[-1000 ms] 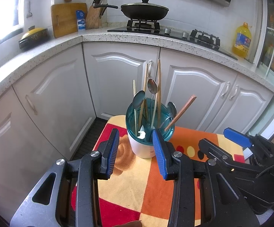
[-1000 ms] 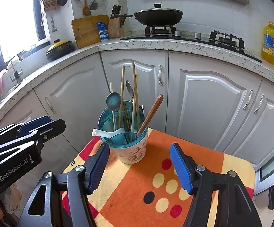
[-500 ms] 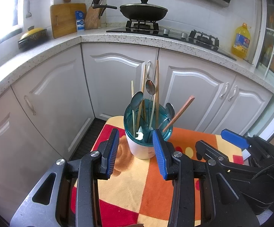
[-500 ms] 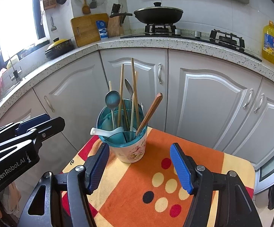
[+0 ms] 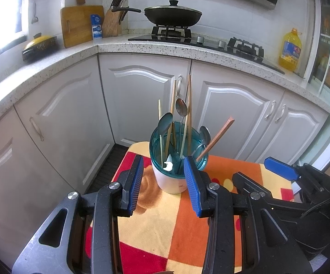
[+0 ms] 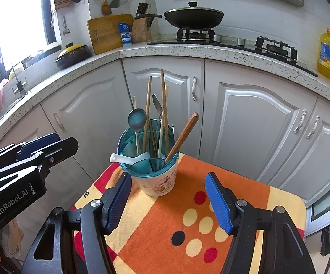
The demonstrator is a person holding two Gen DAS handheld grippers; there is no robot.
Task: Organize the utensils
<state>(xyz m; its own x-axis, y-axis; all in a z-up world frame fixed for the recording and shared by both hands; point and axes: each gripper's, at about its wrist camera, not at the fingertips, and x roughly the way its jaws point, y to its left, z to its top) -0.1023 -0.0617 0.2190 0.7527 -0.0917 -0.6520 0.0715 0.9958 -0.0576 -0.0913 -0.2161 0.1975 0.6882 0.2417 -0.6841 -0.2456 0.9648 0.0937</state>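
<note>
A white floral utensil cup (image 6: 157, 181) with a teal insert stands on a small table with an orange, red and yellow cloth (image 6: 183, 228). It holds wooden chopsticks (image 6: 163, 111), metal spoons (image 6: 137, 119), a white ceramic spoon (image 6: 128, 158) and a brown wooden handle (image 6: 183, 134). The cup also shows in the left wrist view (image 5: 171, 180). My left gripper (image 5: 163, 182) is open and empty just in front of the cup. My right gripper (image 6: 168, 202) is open and empty, a little behind the cup.
White kitchen cabinets (image 6: 244, 118) stand close behind the table under a speckled counter (image 6: 187, 51). A black wok (image 6: 193, 18) sits on the gas hob. A yellow oil bottle (image 6: 328, 53), a cutting board (image 6: 106, 33) and a knife block (image 6: 141, 28) stand on the counter.
Both grippers have drawn back slightly from the cup and stay open. The cup and its utensils have not moved.
</note>
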